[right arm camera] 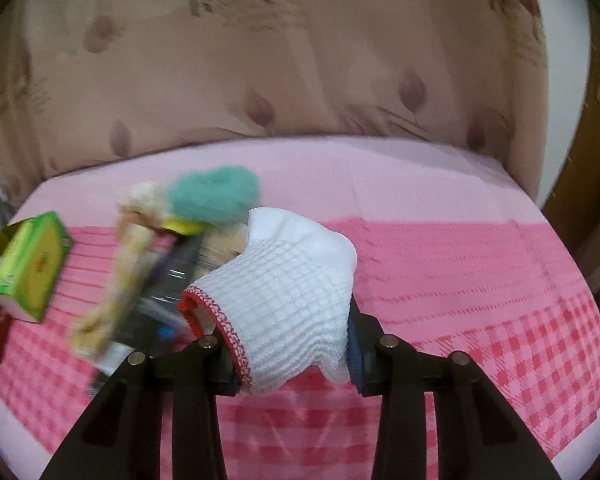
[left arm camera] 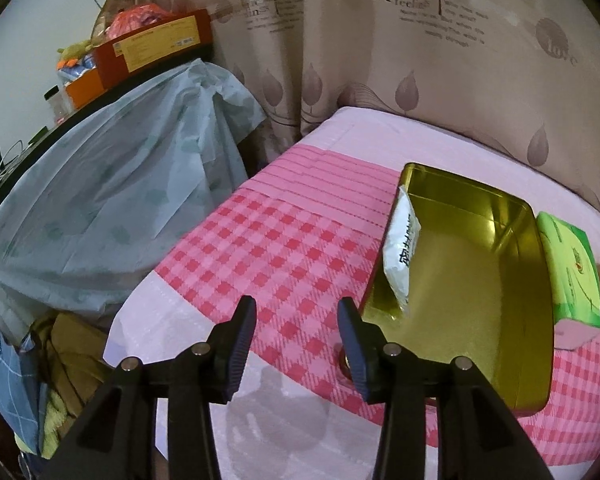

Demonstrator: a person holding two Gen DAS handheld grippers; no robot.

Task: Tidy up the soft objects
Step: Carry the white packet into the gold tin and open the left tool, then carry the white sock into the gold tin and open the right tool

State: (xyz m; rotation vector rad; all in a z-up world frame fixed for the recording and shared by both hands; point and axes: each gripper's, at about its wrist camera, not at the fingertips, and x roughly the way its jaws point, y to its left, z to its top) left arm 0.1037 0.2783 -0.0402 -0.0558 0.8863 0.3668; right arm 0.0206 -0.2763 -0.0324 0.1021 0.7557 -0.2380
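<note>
Right tongs [right arm camera: 292,344] clamped on white waffle cloth [right arm camera: 284,300], lifted off the bed [right arm camera: 460,280]; left tongs [left arm camera: 296,332] wide, empty.

Gold tin [left arm camera: 472,272] lies just right of the left tongs, long axis running away, white packet [left arm camera: 400,256] at its near-left wall. Green tissue pack [left arm camera: 572,276] beyond its right rim, so cloth must travel leftward, likely into the tin.

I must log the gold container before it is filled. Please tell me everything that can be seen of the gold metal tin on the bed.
The gold rectangular metal tin is a shallow open box with rounded corners, a raised rim and shiny reflective inner walls. It lies flat on the pink checked bed cover, with no lid in view. A white printed plastic packet leans inside against its left wall, partly over the rim. A green tissue pack lies against its right side.
</note>
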